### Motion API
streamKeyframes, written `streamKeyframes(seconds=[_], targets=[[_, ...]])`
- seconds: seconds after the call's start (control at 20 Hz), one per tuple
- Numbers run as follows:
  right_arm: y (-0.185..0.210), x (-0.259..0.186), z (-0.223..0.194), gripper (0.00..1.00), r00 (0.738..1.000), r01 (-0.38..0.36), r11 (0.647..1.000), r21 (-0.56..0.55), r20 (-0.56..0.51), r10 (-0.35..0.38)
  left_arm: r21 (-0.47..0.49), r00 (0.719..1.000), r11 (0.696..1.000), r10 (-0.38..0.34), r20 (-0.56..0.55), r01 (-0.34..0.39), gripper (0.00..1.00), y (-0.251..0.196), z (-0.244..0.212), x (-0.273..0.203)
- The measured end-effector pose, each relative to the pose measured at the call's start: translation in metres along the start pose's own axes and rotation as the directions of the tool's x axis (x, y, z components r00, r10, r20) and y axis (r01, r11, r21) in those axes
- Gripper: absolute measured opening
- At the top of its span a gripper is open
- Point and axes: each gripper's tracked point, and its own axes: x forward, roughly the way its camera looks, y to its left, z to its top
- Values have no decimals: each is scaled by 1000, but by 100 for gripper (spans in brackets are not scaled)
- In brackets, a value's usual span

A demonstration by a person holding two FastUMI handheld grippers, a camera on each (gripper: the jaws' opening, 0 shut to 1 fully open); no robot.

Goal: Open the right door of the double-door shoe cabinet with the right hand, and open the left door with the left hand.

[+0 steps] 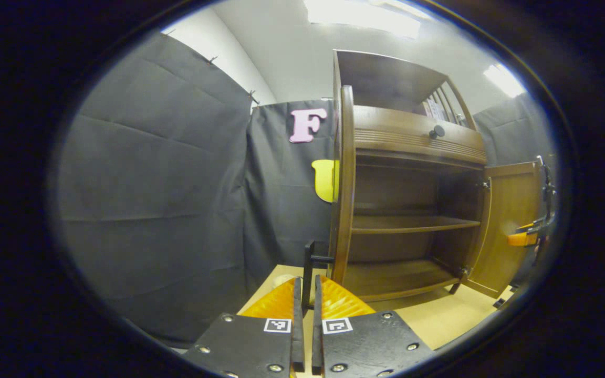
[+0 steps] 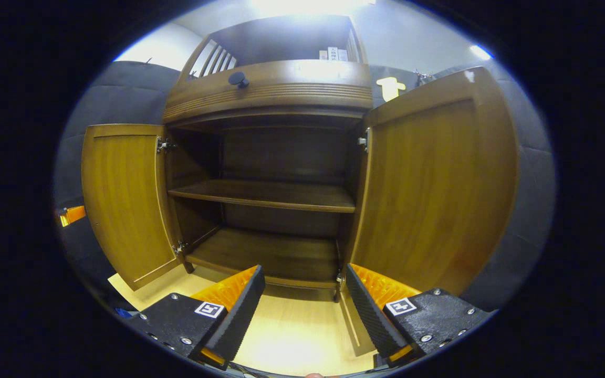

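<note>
Left tongs (image 1: pixel 306 304) grip left door's handle (image 1: pixel 309 273); right tongs (image 2: pixel 305 304) wide; labels unreadable.

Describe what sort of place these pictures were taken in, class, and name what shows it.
Probably a staged recording booth, not a home: black cloth walls hang around a brown wooden double-door shoe cabinet, which stands with both doors open and bare shelves on a pale wooden tabletop.

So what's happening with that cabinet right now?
A person is opening a brown wooden double-door shoe cabinet with two handheld grippers. Both doors already stand wide open, showing bare shelves. The left gripper is closed on the left door's dark bar handle. The right gripper is open, holding nothing, beside the right door.
</note>
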Motion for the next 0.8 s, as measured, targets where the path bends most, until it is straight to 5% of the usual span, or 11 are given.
streamKeyframes(seconds=[0.25,0.3,0.45,0.75,0.8], targets=[[-14,-34,8,95,999,-16,999,38,33,15,4,997,999,47,58,-47,11,-8,15,-6],[-17,-42,9,95,999,-19,999,39,39,17,-5,997,1000,26,67,-26,6,-15,18,-4],[-29,-65,15,96,998,-18,998,56,62,15,-12,994,998,-56,93,58,37,-50,29,0],[-55,-118,42,96,987,-11,996,85,159,-3,-11,998,999,-35,54,36,100,-63,24,-5],[-59,-125,44,92,985,-5,996,87,172,-10,-27,999,999,-24,45,25,100,-67,22,-5]])
